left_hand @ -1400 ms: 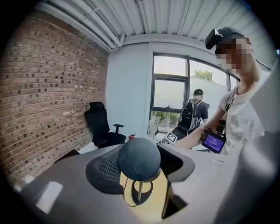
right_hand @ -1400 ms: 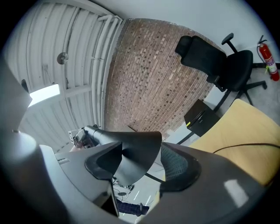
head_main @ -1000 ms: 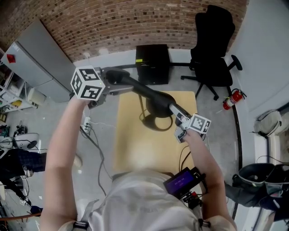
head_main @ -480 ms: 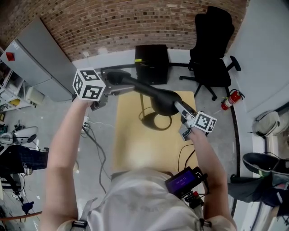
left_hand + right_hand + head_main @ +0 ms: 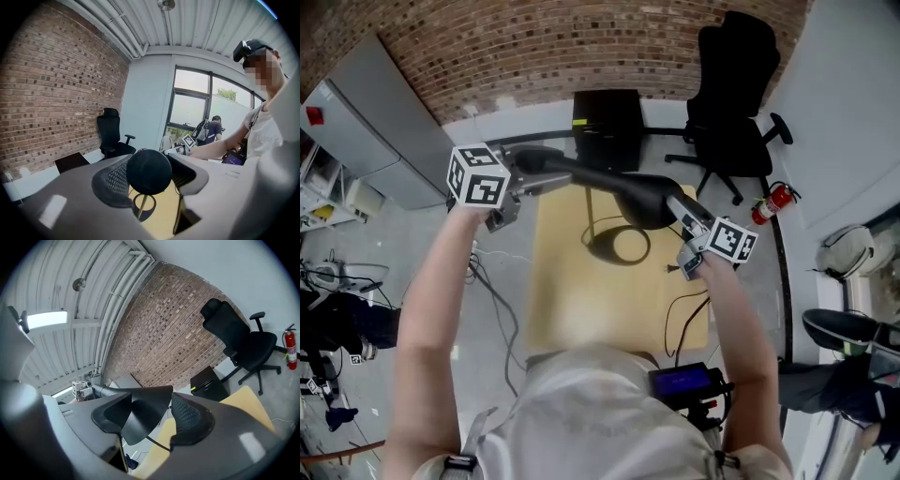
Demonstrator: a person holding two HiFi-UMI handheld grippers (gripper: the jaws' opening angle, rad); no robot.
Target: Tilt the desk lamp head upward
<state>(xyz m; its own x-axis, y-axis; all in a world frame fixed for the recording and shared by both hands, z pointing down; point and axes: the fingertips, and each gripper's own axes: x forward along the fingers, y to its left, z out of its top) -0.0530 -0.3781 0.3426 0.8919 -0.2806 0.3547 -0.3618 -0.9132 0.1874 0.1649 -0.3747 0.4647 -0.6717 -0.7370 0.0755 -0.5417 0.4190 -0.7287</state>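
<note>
Your right hand-held gripper had risen and drifted toward the right edge of the head view since the earlier frame, and the lamp head had gone up with it, so that the ring-shaped lamp base now showed clear below the shade instead of partly under it. You kept that hand-held gripper clamped on the lamp head: in the right gripper view its two jaws stood either side of the black cone, pads against it. Your left hand-held gripper had barely shifted. It gripped the lamp arm at its far end, and in the left gripper view the round black end of that arm sat between the jaws, held by them. The lamp arm ran nearly level from your left gripper across to the lamp head, high above the wooden worktop. A thin pole rose from the lamp base, which rested on the far part of the worktop. Beyond the worktop stood a black cabinet against the foot of the brick wall, with an office chair to its right and a red fire extinguisher on the floor near the chair.
</note>
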